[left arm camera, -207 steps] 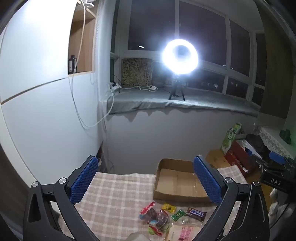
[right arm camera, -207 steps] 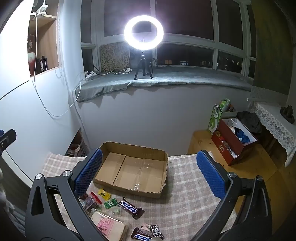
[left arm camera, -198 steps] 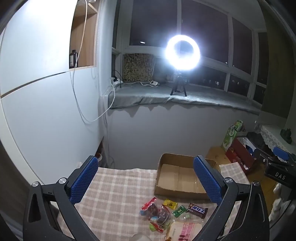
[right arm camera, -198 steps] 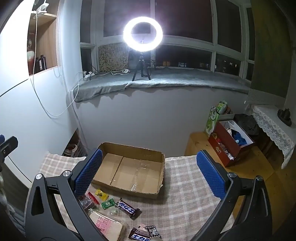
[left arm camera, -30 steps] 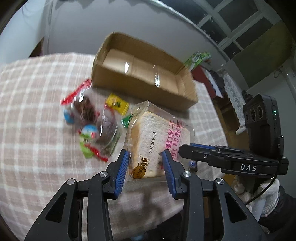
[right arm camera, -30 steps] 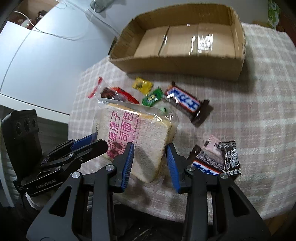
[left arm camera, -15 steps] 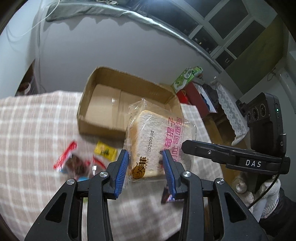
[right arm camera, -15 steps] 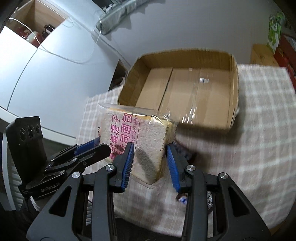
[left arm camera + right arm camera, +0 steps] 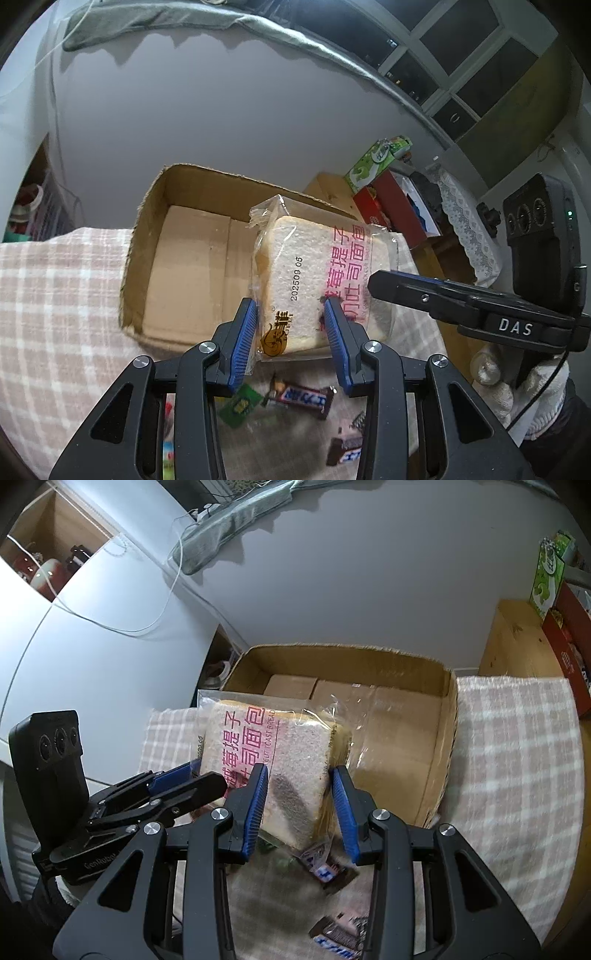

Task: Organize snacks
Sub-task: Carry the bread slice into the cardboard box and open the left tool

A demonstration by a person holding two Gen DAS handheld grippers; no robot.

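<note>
A clear bag of sliced toast bread (image 9: 317,273) (image 9: 266,753) with pink lettering hangs in the air over the near edge of an open cardboard box (image 9: 184,266) (image 9: 399,716). My left gripper (image 9: 291,321) is shut on one end of the bag, my right gripper (image 9: 297,786) is shut on the other end. Each gripper shows in the other's view, the right gripper (image 9: 461,302) beside the bag and the left gripper (image 9: 173,786) likewise. The box holds nothing.
Chocolate bars (image 9: 301,397) (image 9: 321,867) and a green sweet (image 9: 238,406) lie on the checked tablecloth (image 9: 55,302) under the grippers. A wooden side table with a red box (image 9: 388,206) and a green carton (image 9: 548,572) stands to the right. A grey wall rises behind the box.
Both grippers have carried the bread bag up and away from the pile of snacks toward the cardboard box. The box now fills more of both views.
</note>
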